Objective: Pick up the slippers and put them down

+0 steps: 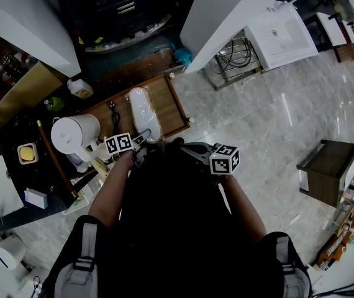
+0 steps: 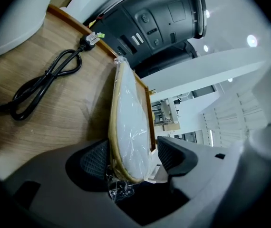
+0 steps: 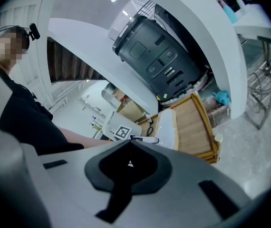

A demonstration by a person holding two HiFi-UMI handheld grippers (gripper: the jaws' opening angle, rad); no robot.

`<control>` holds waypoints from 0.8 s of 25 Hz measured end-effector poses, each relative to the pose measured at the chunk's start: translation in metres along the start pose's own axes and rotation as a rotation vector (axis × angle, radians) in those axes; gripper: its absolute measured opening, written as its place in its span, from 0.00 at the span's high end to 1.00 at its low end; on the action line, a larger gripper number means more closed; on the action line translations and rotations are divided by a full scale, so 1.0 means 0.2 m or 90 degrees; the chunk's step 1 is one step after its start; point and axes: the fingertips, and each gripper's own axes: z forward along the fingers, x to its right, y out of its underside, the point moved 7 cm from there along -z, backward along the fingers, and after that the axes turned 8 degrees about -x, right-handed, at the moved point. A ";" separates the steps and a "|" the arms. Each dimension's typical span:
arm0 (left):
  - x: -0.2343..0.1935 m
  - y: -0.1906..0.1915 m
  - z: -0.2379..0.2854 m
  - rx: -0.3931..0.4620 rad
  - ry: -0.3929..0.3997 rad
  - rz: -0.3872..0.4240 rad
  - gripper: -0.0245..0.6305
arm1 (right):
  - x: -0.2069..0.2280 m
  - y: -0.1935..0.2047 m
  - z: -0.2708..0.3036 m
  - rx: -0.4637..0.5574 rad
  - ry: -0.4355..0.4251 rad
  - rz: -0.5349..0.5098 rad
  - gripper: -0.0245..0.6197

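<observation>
A pair of pale slippers (image 1: 145, 112) wrapped in clear plastic lies on a wooden tray (image 1: 172, 107) on the floor. In the left gripper view the slipper pack (image 2: 130, 122) stands on edge, its near end between the jaws of my left gripper (image 2: 133, 156). The jaws are open: the left pad sits close to the pack and a gap shows at the right pad. In the head view the left gripper (image 1: 141, 140) is at the tray's near edge. My right gripper (image 3: 130, 161) is shut with nothing in it, held back from the tray (image 3: 195, 122), beside the left one (image 1: 192, 149).
A coiled black cable (image 2: 40, 87) lies on the tray left of the slippers. A dark grey appliance (image 2: 159, 23) stands behind the tray under a white beam. Left of the tray are a white kettle (image 1: 74, 132) and a black table (image 1: 9, 135). A wooden stool (image 1: 326, 169) stands at the right.
</observation>
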 end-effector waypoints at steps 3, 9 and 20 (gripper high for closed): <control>0.00 0.00 -0.01 0.005 -0.015 0.010 0.46 | 0.00 0.00 0.01 0.001 -0.002 -0.001 0.95; 0.01 -0.02 -0.02 0.007 -0.048 0.047 0.39 | 0.00 0.01 0.02 0.000 -0.005 0.000 0.95; 0.05 -0.03 -0.05 0.030 -0.048 0.074 0.30 | -0.02 0.01 0.05 0.001 -0.013 -0.003 0.95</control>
